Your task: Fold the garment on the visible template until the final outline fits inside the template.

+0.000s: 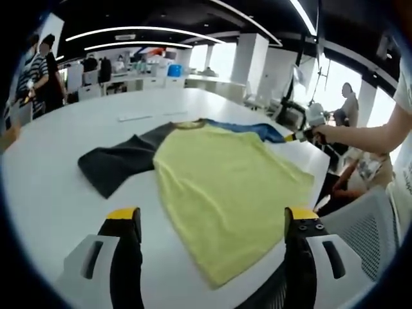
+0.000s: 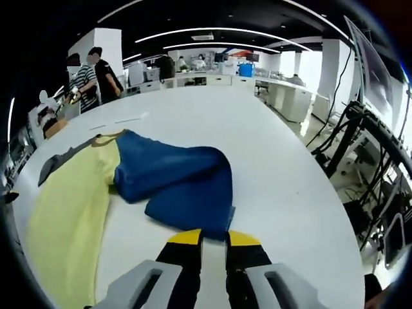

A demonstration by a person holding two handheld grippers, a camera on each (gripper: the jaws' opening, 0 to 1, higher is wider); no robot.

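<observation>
garment (image 1: 225, 180) lies spread flat on the white table (image 1: 58, 187): yellow body, dark grey sleeve (image 1: 116, 164) out to one side, blue sleeve (image 2: 177, 180) to the other. no template outline can be made out on the table surface in either view; cannot tell where its edges run. left gripper (image 1: 212, 222) hovers over the near hem of the yellow body, jaws wide apart, holding nothing. right gripper (image 2: 212, 239), seen in the right gripper view, sits at the cuff end of the blue sleeve with its two yellow-tipped jaws drawn close together, a narrow gap between; the sleeve edge reaches to the jaw tips, but whether any cloth is actually pinched cannot be told. the blue sleeve is already bunched and partly doubled on itself. in the left gripper view the right gripper shows at the far side of the shirt, held in a person's hand (image 1: 325, 133). judgement: first fold, early in the task; the body is still fully open. step in hand looks like the blue sleeve fold inward. next move calls for a sure grip on the cuff, then carrying it across onto the yellow body and laying it flat without dragging the shirt. people (image 2: 90, 74) stand at the far desks.
</observation>
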